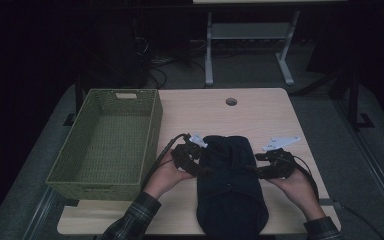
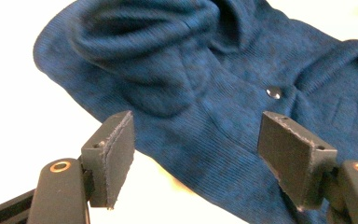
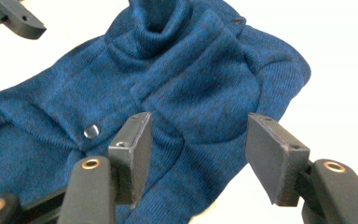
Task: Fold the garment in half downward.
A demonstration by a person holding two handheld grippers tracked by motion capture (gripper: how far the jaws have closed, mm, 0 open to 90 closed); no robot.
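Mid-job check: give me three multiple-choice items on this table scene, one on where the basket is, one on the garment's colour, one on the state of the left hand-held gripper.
1. Where does the green woven basket stand relative to the blue knit garment?
A. To its left
B. To its right
C. On top of it

2. What colour is the garment in the gripper views?
A. Red
B. Blue
C. Yellow

3. How does the left hand-held gripper stand?
A. Clamped on the basket rim
B. Shut with nothing in it
C. Jaws apart over the garment

Answers: 1 A, the high view shows the basket at the table's left edge, the garment in the middle. 2 B, the knit reads blue in both gripper views. 3 C, the pads stand well apart with the fabric beyond them.
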